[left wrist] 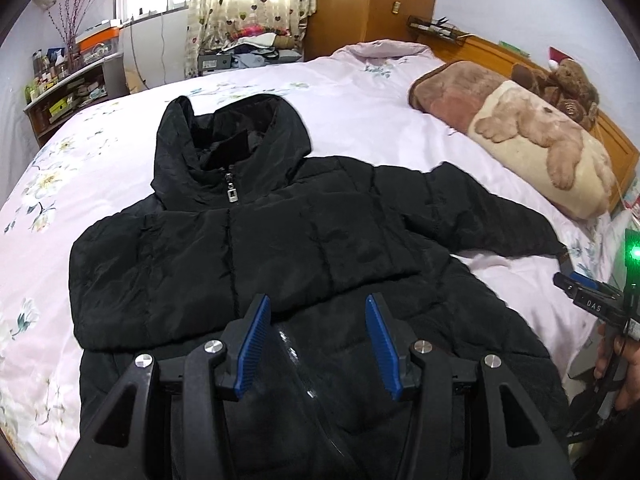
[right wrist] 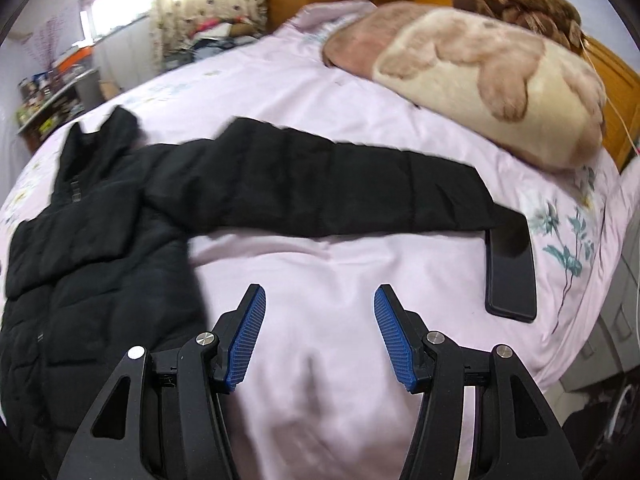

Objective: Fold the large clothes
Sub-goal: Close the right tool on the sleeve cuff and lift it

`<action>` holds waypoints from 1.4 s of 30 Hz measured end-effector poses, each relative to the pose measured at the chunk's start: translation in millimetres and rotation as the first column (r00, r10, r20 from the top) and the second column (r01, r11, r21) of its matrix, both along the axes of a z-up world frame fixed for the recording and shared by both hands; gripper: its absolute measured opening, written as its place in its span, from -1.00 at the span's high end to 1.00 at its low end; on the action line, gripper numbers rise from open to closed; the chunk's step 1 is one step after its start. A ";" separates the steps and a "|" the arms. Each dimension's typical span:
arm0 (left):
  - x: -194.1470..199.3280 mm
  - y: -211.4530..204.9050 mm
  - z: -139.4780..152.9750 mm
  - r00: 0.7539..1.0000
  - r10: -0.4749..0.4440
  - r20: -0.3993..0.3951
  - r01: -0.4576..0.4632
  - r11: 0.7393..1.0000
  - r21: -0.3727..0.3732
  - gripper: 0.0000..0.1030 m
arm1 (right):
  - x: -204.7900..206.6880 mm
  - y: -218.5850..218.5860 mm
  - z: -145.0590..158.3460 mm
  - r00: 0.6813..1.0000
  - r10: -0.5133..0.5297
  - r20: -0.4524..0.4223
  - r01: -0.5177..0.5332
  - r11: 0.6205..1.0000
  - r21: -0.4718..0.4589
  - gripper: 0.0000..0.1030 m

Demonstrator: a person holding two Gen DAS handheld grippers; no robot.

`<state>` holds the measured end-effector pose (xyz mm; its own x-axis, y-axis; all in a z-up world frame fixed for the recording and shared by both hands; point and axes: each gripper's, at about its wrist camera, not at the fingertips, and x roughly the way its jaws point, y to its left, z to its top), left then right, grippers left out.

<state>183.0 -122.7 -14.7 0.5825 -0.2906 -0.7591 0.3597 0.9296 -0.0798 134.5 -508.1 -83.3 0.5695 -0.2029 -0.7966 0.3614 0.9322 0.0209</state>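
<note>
Both grippers stand with jaws apart and empty – the left gripper (left wrist: 316, 344) over the black coat (left wrist: 248, 248) spread on the bed (left wrist: 360, 96), one sleeve already folded across, the right gripper (right wrist: 320, 336) short of the outstretched sleeve (right wrist: 320, 196) – most folding remains.

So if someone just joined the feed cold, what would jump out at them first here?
The black hooded jacket spread front-up on the pink floral bedspread, one sleeve stretched out toward the bed's right edge. A dark phone lies at that cuff. Near the headboard sits a bear-print blanket; left gripper and right gripper are both open.
</note>
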 end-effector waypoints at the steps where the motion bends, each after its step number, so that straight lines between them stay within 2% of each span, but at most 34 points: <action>1: 6.1 2.8 -3.8 1.000 0.010 -0.003 -0.010 1.000 0.000 0.00 | 4.2 -9.8 -6.8 1.000 -0.015 -0.004 0.016 1.000 0.017 -0.12; 5: 31.5 16.7 -20.6 0.998 0.054 -0.013 -0.053 0.998 0.015 -0.02 | 19.4 -44.6 -31.7 0.996 -0.091 -0.024 0.094 0.988 0.119 -0.12; 8: 49.7 24.2 -34.9 0.997 0.078 -0.014 -0.078 0.996 0.049 -0.03 | 26.5 -71.7 -47.5 0.988 -0.154 -0.023 0.155 0.962 0.222 -0.12; 15: 80.7 29.1 -70.7 0.990 0.132 -0.039 -0.127 0.986 0.112 -0.03 | 37.3 -120.2 -76.2 0.957 -0.291 -0.003 0.263 0.860 0.437 -0.15; 20: 84.7 25.2 -81.1 0.992 0.123 -0.021 -0.119 0.985 0.125 -0.17 | 53.5 -137.0 -83.4 0.943 -0.332 0.022 0.279 0.824 0.493 -0.20; 22: 86.2 24.7 -83.1 0.992 0.122 -0.019 -0.118 0.985 0.126 -0.19 | 60.4 -141.0 -85.8 0.938 -0.347 0.019 0.289 0.810 0.510 -0.27; 25: 87.7 23.8 -84.1 0.993 0.118 -0.015 -0.115 0.984 0.133 -0.20 | 67.6 -143.9 -88.1 0.930 -0.368 0.010 0.311 0.799 0.514 -0.24; 27: 89.0 23.6 -83.5 0.993 0.116 -0.016 -0.112 0.985 0.134 -0.20 | 69.8 -142.9 -83.0 0.927 -0.374 0.021 0.315 0.809 0.495 0.14; 28: 89.0 23.9 -83.1 0.993 0.115 -0.017 -0.111 0.985 0.133 -0.20 | 69.9 -141.3 -79.1 0.929 -0.368 0.031 0.307 0.817 0.488 0.47; 31: 87.1 23.7 -79.4 0.993 0.114 -0.016 -0.110 0.984 0.140 -0.20 | 72.5 -134.8 -65.9 0.933 -0.356 0.048 0.292 0.832 0.472 0.70; 37: 76.7 30.1 -59.0 0.990 0.140 -0.005 -0.138 0.982 0.131 -0.20 | 73.9 -105.4 -7.3 0.943 -0.293 0.155 0.206 0.884 0.419 0.75; 42: 64.4 41.6 -34.7 0.988 0.152 0.027 -0.154 0.983 0.099 -0.20 | 80.3 -61.9 56.8 0.947 -0.175 0.268 0.076 0.936 0.345 0.76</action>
